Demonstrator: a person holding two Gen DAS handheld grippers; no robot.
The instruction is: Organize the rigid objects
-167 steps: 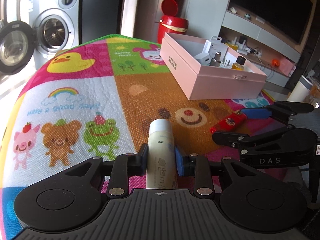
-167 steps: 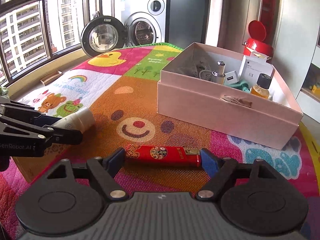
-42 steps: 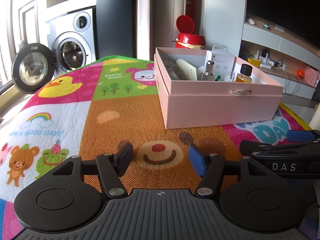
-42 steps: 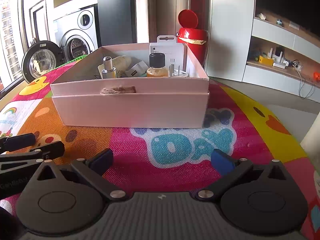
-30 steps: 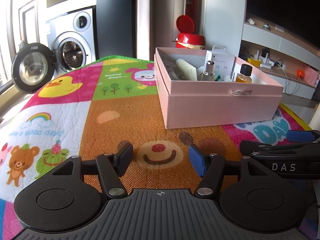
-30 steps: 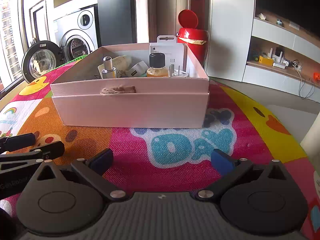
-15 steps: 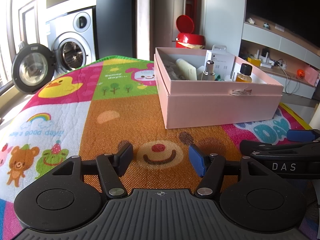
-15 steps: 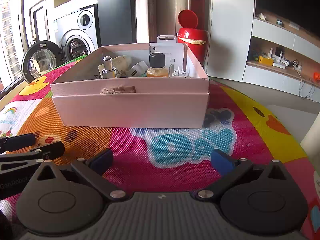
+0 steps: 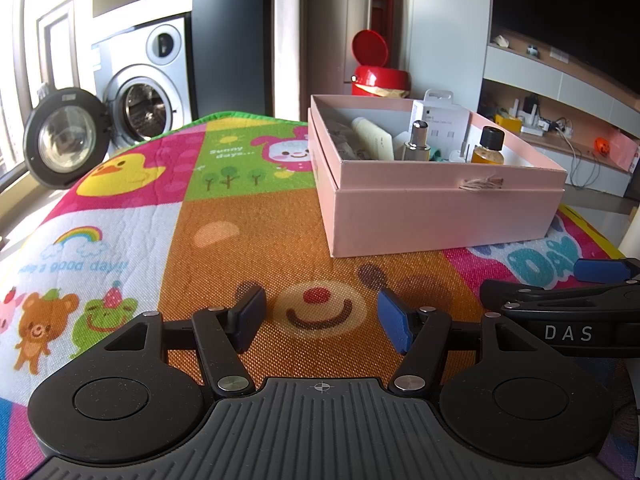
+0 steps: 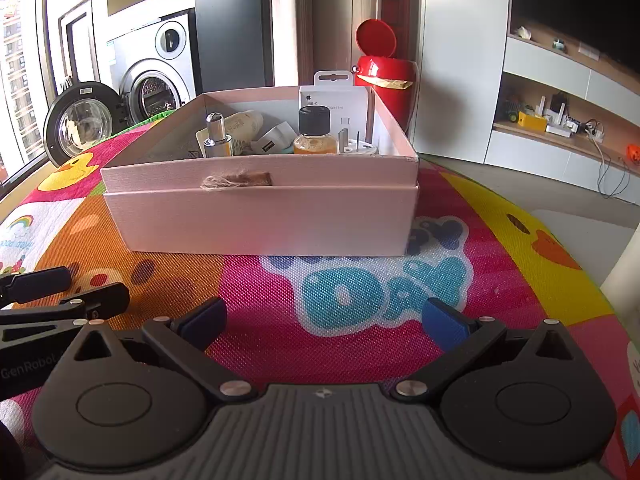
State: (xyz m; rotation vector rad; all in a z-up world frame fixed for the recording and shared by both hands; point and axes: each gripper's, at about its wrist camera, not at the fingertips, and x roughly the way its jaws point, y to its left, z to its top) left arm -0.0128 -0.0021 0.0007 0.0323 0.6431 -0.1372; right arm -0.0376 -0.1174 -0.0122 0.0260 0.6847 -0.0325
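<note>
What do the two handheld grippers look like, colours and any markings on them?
Both are matte black plastic with a ribbed grey housing, two round discs and silver pivot screws. The left gripper has blue pads on its fingers, and so does the right gripper. Seen from the side, the right one bears white letters "DAS", the left one "GenRobo". No cables, hands or sleeves are visible.

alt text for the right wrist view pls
An open pink cardboard box sits on a colourful cartoon play mat, holding an amber black-capped bottle, a silver-topped vial and a white packet. The right hand-held gripper hangs open and empty in front.
</note>
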